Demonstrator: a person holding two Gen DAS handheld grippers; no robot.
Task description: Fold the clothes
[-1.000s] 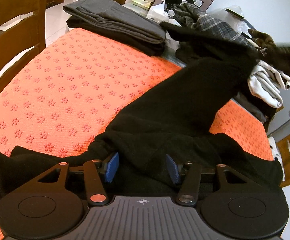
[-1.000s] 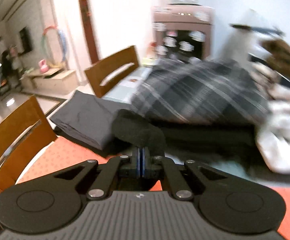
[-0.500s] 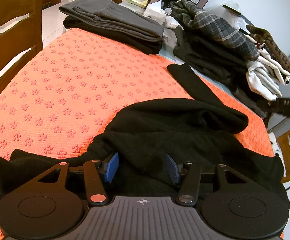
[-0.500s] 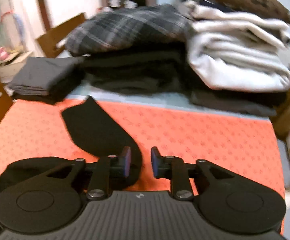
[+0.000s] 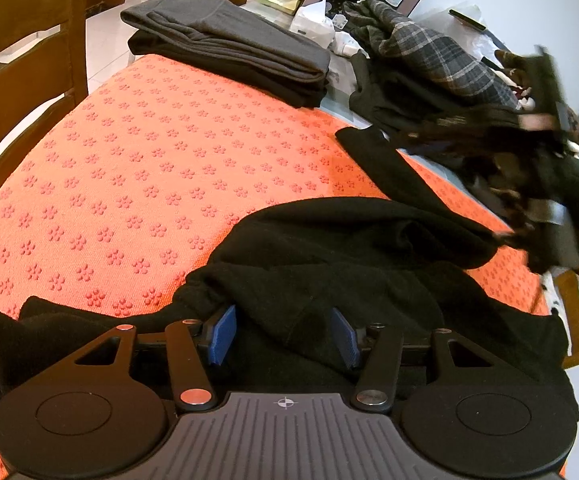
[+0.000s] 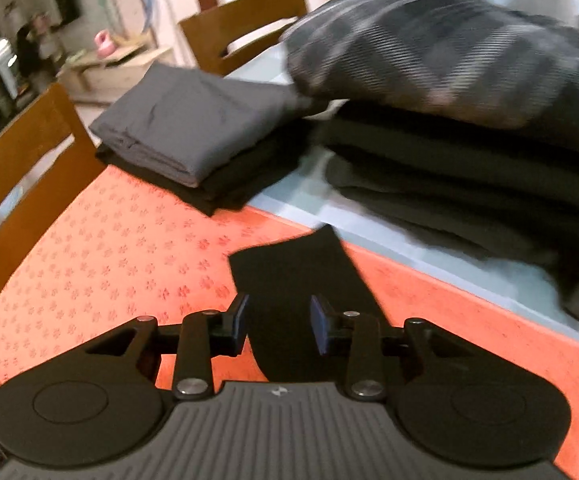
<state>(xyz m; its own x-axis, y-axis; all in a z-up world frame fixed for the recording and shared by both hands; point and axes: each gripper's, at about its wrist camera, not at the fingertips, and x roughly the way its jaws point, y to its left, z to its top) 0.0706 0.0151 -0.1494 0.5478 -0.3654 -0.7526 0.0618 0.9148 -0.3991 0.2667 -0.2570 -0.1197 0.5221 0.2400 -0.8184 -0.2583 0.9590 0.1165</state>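
- On the orange mat (image 5: pixel 137 168) the black garment (image 5: pixel 329 256) lies bunched near your edge, with one sleeve (image 6: pixel 293 276) stretched flat toward the piles at the back.
- Your left gripper (image 5: pixel 285 334) hovers low over the bunched cloth with its fingers spread, pinching nothing.
- Your right gripper (image 6: pixel 277 322) is spread too, straddling the sleeve.
- To fold cleanly, I judge you should flatten the bunched body before bringing the sleeve across.
- Pinch a single layer near a seam, and keep clear of the folded grey stack (image 5: pixel 233 44) and the plaid pile (image 6: pixel 449 48).
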